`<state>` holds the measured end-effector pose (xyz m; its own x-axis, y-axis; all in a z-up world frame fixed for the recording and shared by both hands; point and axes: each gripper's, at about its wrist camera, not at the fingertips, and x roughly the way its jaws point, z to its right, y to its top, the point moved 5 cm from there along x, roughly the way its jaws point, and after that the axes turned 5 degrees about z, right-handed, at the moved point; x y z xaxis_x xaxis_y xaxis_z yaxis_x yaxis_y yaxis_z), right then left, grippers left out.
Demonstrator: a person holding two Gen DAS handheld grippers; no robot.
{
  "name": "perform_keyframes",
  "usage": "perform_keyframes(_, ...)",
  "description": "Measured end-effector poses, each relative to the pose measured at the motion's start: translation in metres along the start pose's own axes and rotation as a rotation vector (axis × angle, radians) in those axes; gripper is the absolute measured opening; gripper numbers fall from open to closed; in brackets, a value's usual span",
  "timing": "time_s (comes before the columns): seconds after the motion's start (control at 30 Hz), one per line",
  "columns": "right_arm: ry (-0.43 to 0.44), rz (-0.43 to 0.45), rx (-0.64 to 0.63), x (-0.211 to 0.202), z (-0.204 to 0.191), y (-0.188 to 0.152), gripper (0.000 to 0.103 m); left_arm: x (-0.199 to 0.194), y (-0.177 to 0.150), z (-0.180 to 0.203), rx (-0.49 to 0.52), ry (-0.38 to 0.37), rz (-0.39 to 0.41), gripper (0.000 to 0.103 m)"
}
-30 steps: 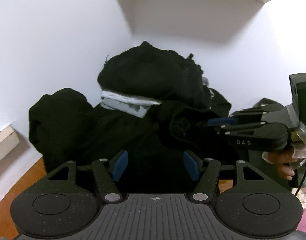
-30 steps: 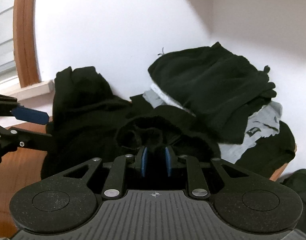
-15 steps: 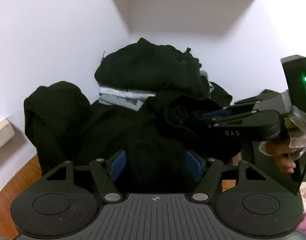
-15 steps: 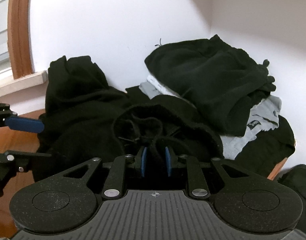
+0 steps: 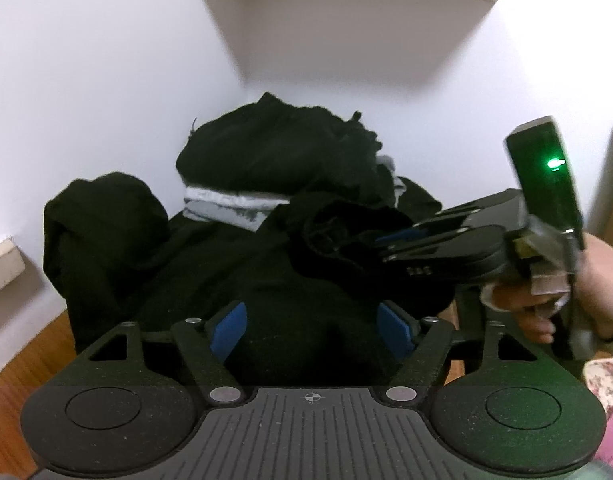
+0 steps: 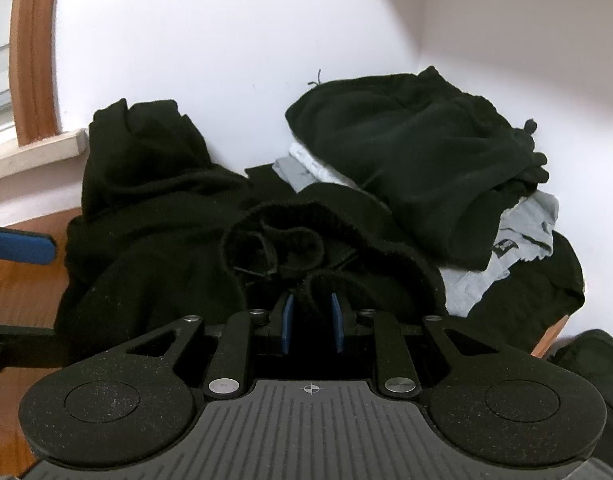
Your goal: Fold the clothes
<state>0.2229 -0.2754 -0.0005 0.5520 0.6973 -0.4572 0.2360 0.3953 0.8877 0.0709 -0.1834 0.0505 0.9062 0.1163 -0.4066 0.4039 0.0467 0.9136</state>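
White corner wall behind; my right gripper [image 6: 310, 322] pinches black sweater [image 6: 178, 256] at frame center, left gripper [image 5: 310, 330] spread wide.

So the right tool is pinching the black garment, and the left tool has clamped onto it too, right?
Not quite. The right tool does pinch the black garment, but the left tool is open, its blue pads spread wide over the cloth, as the left wrist view shows.

black sweater [image 6: 154, 248]: fuzzy matt knit cloth. grey shirt [image 6: 522, 232]: smooth cloth. bench [image 6: 22, 288]: glossy wood. right claw [image 6: 310, 322]: matt speckled plastic, blue pads [image 6: 287, 322].
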Motion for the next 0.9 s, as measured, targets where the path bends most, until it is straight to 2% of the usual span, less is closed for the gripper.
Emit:
perform_keyframes(0.17, 0.011, 0.029, 0.004, 0.003, -0.006, 0.006, 0.023, -0.021, 0.006, -0.014, 0.002, 0.023, 0.008, 0.079)
perform_keyframes(0.47, 0.035, 0.058, 0.0, 0.015, -0.025, 0.012, 0.025, -0.072, 0.005, -0.056, -0.035, 0.126, 0.002, 0.08)
perform_keyframes(0.67, 0.027, 0.072, 0.0, 0.013, -0.026, 0.012, 0.025, -0.087, 0.0, -0.065, -0.039, 0.158, -0.003, 0.08)
perform_keyframes(0.83, 0.054, 0.098, 0.012, -0.004, -0.027, 0.017, 0.034, -0.093, -0.004, -0.065, -0.037, 0.165, -0.001, 0.08)
perform_keyframes(0.87, 0.072, 0.089, 0.003, -0.005, -0.03, 0.016, 0.04, -0.094, -0.004, -0.065, -0.039, 0.163, 0.001, 0.081)
perform_keyframes(0.9, 0.09, 0.081, -0.006, -0.007, -0.034, 0.015, 0.051, -0.095, -0.005, -0.065, -0.041, 0.161, 0.002, 0.081)
